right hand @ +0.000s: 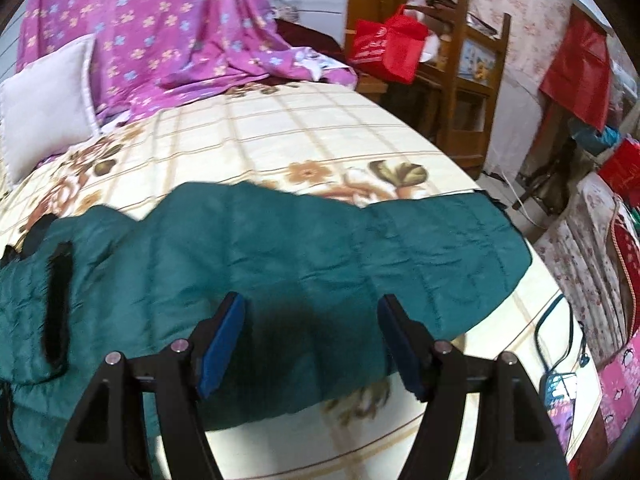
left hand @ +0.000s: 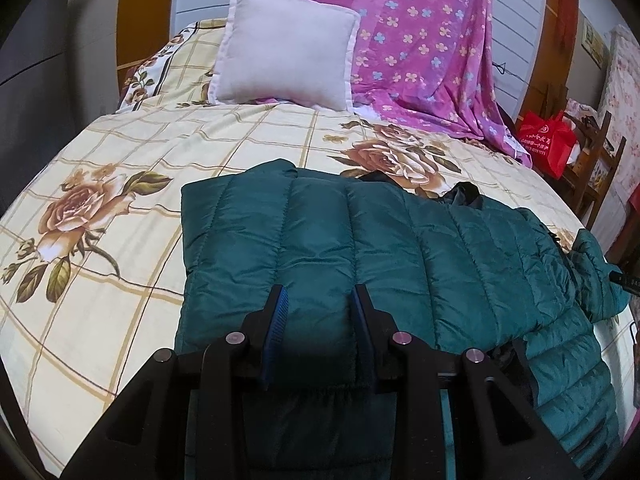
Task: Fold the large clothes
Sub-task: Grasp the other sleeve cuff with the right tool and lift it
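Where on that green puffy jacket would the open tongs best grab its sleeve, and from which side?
Probably the sleeve near its cuff end, on the edge nearest the right tongs. It lies flat across the floral bedsheet, so coming down from above and pinching that edge looks easiest; the padding should bunch between the pads.

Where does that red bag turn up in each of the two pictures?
Left wrist view: the red bag is at the right edge, about a third of the way down, on wooden furniture beyond the bed.
Right wrist view: the red bag is near the top, right of centre, on the same wooden furniture.
Shared landmark: the purple flowered sheet hangs just left of the bag in both views.
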`<state>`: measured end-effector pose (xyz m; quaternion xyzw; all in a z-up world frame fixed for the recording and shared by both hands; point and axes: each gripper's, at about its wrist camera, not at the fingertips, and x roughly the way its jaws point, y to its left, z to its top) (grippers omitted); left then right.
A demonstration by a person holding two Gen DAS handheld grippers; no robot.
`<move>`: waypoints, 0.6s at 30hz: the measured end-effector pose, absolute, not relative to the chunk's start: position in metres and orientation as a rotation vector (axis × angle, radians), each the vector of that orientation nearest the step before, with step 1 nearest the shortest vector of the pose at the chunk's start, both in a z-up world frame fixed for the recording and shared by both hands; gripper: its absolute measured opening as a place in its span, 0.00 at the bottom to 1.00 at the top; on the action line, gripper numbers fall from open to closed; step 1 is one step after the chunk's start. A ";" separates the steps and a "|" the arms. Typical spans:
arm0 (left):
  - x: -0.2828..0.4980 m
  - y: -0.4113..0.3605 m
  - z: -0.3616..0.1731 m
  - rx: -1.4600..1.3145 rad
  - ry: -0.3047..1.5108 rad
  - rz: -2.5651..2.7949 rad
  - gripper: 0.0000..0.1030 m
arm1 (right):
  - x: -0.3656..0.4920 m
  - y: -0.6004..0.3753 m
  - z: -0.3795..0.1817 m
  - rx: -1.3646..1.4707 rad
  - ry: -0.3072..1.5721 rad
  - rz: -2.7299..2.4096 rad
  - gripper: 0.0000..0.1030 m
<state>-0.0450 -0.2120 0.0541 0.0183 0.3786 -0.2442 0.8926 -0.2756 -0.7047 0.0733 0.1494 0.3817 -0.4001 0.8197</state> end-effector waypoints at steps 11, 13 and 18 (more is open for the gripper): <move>-0.045 -0.213 0.051 0.044 0.788 -0.510 0.10 | -0.338 -0.809 0.061 0.502 0.751 -1.108 0.71; -0.045 -0.213 0.051 0.044 0.788 -0.510 0.10 | -0.351 -0.826 0.060 0.539 0.735 -1.150 0.71; -0.045 -0.214 0.049 0.048 0.790 -0.510 0.10 | -0.371 -0.862 0.046 0.615 0.755 -1.211 0.72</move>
